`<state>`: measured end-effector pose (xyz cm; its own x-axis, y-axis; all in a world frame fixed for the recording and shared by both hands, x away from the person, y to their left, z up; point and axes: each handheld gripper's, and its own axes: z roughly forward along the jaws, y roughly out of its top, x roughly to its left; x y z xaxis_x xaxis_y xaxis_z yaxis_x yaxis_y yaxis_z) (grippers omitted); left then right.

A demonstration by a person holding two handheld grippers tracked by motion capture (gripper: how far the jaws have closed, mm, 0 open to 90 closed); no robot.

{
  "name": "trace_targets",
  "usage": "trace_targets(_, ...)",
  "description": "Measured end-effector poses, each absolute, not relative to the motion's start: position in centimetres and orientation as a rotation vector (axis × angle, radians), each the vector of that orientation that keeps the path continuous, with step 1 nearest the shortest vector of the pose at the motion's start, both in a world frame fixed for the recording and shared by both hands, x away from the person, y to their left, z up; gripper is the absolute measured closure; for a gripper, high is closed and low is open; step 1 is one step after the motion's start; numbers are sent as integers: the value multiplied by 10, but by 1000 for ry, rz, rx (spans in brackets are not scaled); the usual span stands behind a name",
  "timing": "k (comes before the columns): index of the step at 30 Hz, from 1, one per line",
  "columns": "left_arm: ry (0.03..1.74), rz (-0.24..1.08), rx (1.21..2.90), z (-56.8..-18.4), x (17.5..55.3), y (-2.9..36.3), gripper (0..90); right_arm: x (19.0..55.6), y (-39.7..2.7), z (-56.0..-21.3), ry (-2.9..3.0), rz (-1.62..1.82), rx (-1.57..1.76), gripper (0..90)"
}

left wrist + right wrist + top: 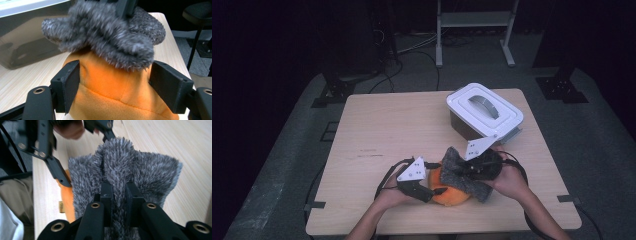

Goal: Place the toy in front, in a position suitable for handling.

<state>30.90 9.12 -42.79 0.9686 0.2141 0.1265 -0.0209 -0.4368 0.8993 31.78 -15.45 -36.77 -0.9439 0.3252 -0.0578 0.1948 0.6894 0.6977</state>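
The right tool [117,192] is clamped on a fold of the grey cloth [125,170]; the left tool [113,82] stands apart around the orange plush [112,87] beneath that cloth, pads not pressing.

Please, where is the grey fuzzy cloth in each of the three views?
High view: the grey cloth lies low, right of centre, over the orange plush.
Left gripper view: the cloth is at top centre, above the plush.
Right gripper view: the cloth is at the centre, pinched between the jaws.
Shared landmark: the orange plush.
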Motion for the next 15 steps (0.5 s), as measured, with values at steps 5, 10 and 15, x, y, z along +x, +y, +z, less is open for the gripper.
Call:
trace_targets(5,207,283,1979,-423,314,101,190,318,-163,-377,2740,1095,451,784)
trace_targets(10,198,202,2012,-430,313,92,231,311,-168,-372,2750,1062,442,783)
trace_targets(15,138,213,2006,-428,307,85,247,305,-154,-353,2708,1114,368,785)
